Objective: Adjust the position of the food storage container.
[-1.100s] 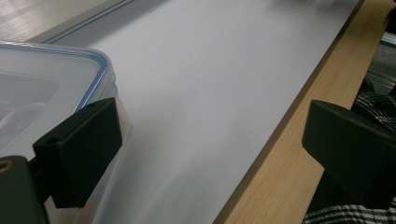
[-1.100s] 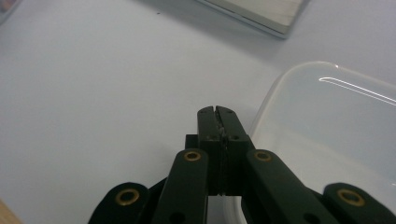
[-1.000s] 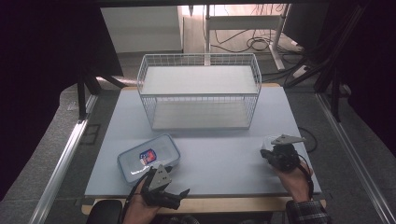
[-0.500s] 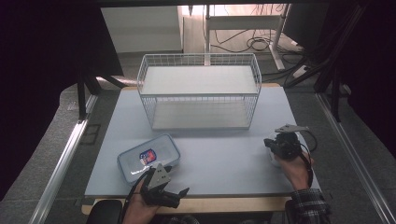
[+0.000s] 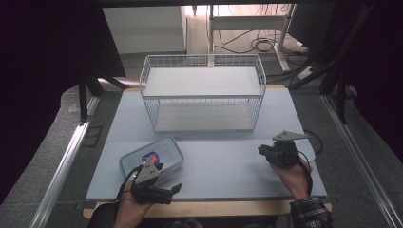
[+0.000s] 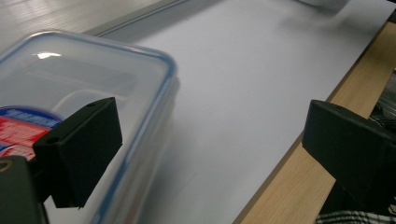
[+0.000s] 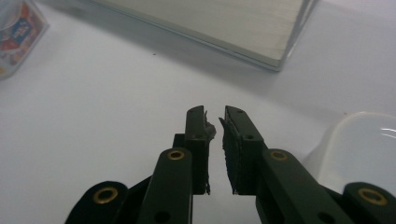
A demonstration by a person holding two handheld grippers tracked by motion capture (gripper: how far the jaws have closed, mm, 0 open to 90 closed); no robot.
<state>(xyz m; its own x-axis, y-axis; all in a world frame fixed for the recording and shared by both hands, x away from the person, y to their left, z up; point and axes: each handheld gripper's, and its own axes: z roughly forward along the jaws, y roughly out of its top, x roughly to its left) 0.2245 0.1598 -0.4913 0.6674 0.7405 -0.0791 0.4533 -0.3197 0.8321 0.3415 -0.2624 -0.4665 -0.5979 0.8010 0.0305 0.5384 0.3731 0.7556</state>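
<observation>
Your left tongs stood wide, nothing pressed between the jaws. One jaw hung over the near corner of the plastic box; the other stood beyond the mat, above the wooden table edge. The box, clear with a blue-rimmed lid and a red-and-blue label, lay flat on the mat just ahead of those tongs.

Your right tongs showed a narrow gap, their jaws having just been opening, with nothing between them. They stood over bare mat, well apart from the box. The wire basket stood beyond both tongs.
</observation>
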